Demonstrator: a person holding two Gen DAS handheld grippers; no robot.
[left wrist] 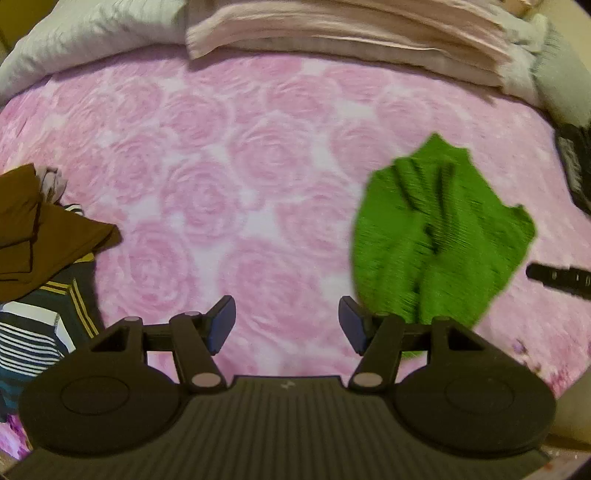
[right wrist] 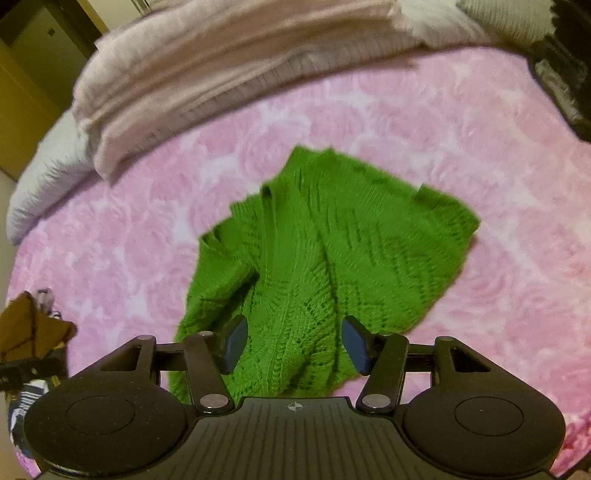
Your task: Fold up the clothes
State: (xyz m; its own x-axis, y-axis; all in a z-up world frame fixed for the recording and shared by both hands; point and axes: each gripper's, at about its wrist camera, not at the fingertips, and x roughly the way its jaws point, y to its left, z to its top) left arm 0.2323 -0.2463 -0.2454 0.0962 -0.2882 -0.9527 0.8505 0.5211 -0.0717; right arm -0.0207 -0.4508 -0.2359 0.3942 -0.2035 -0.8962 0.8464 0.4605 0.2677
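A crumpled green knitted sweater point(right wrist: 325, 254) lies on the pink rose-patterned bedspread point(right wrist: 480, 177). My right gripper point(right wrist: 293, 343) hovers open over the sweater's near edge, with knit showing between its blue pads but not pinched. In the left wrist view the same sweater point(left wrist: 436, 236) lies to the right, blurred. My left gripper point(left wrist: 287, 323) is open above bare bedspread point(left wrist: 221, 166), left of the sweater. A black part of the other gripper point(left wrist: 557, 278) shows at the right edge.
A pile of clothes sits at the left: a brown garment point(left wrist: 33, 229) over striped dark ones point(left wrist: 33, 339). Folded pale pink blankets point(left wrist: 351, 29) and a white pillow point(left wrist: 85, 40) line the far side of the bed. A dark object point(left wrist: 576, 166) lies at the right.
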